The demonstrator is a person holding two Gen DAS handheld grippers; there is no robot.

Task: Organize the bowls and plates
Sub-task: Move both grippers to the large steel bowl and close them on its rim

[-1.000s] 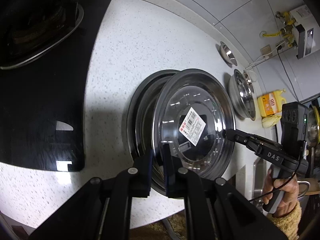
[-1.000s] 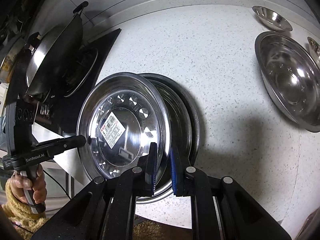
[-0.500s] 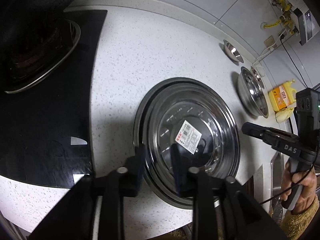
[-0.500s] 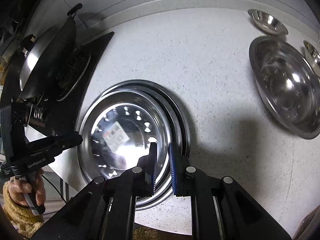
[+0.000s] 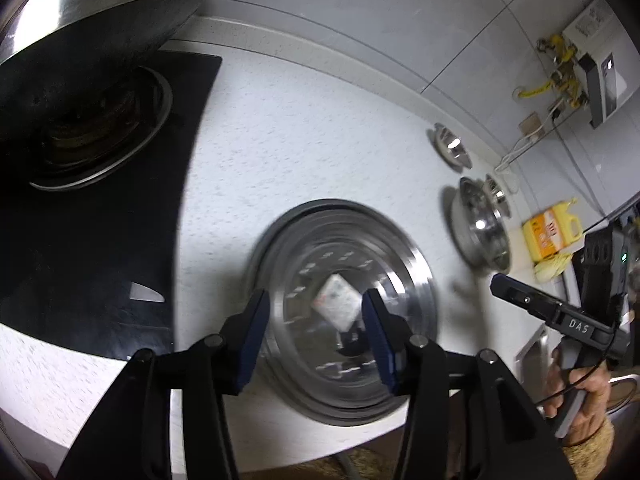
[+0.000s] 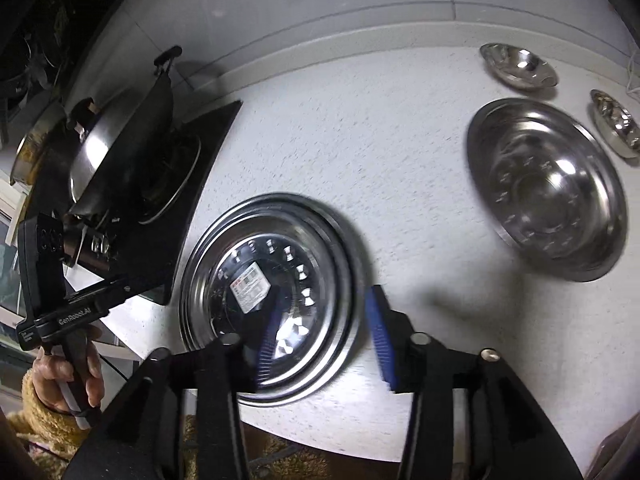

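A stack of steel plates (image 5: 344, 248) (image 6: 248, 240) lies flat near the counter's front edge, and the top plate carries a white label (image 5: 336, 300). My left gripper (image 5: 316, 332) hovers above the stack's left rim. Its jaws are opening and the pads touch nothing. My right gripper (image 6: 324, 336) hovers over the right rim, also opening, with its pads clear of the plates. Each gripper shows in the other's view, the right gripper (image 5: 504, 284) and the left gripper (image 6: 120, 284), each held by a hand in a fuzzy sleeve.
A large steel bowl (image 6: 548, 192) (image 5: 480, 236) sits to the right, with two small bowls (image 6: 518, 66) (image 6: 614, 124) behind it. A wok (image 6: 120, 140) rests on the black glass stove (image 5: 100, 260) at left. A yellow bottle (image 5: 548, 236) stands far right.
The top plate, held tilted by both grippers a second ago, now lies flat on the stack. Both grippers have let go, opened and lifted away.
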